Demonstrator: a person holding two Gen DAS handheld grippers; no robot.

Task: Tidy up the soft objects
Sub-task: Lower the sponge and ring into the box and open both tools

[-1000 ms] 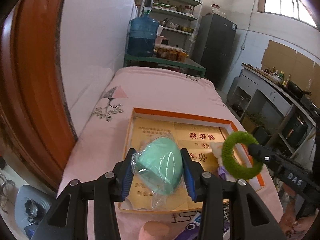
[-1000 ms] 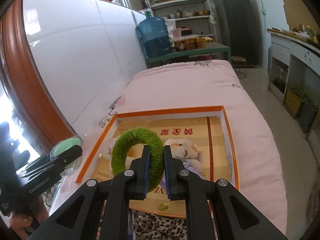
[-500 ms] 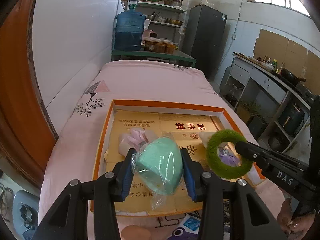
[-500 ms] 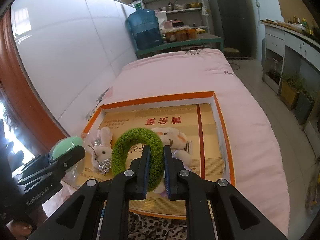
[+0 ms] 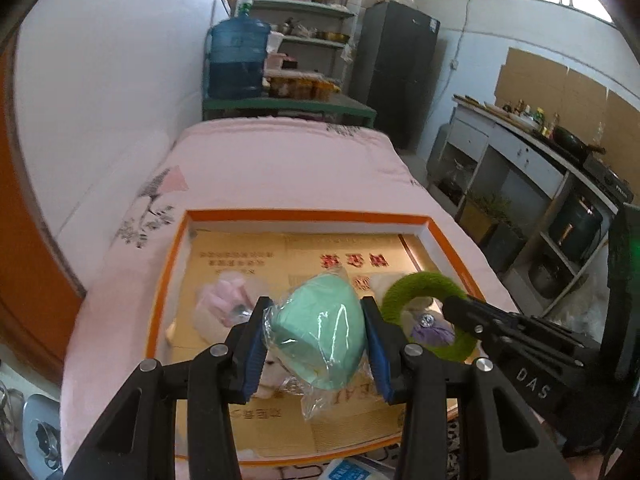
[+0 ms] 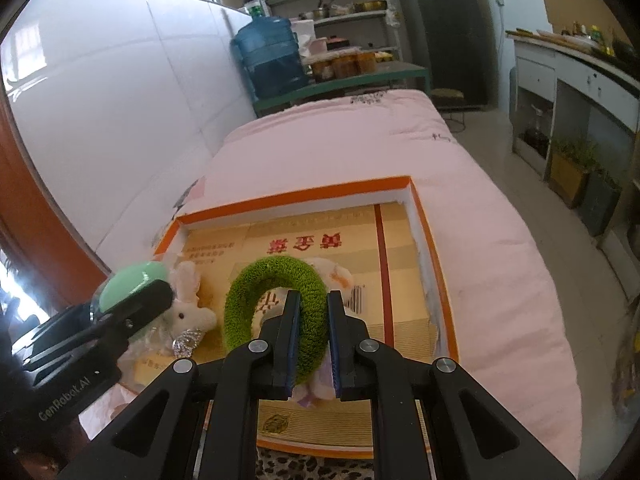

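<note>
My left gripper (image 5: 316, 332) is shut on a mint green soft pad in clear plastic wrap (image 5: 320, 332) and holds it over the near left part of an orange-rimmed cardboard box (image 5: 304, 215). My right gripper (image 6: 311, 320) is shut on a fuzzy green ring (image 6: 276, 304) and holds it over the box (image 6: 424, 216), right of the left gripper. In the box lie a white plush rabbit (image 6: 186, 312) under the left gripper, a pink-white plush (image 5: 224, 300), and a white plush toy (image 6: 332, 272) partly hidden behind the ring (image 5: 428, 316).
The box sits on a pink quilted bed (image 5: 280, 160) along a white wall. A leopard-print item (image 6: 316, 468) and a blue-white packet (image 5: 348, 470) lie at the box's near edge. A green table with a water jug (image 5: 238, 60) stands beyond the bed.
Both grippers have moved forward and lower over the box with their objects still held. The plush toys in the box have come into view below them.
</note>
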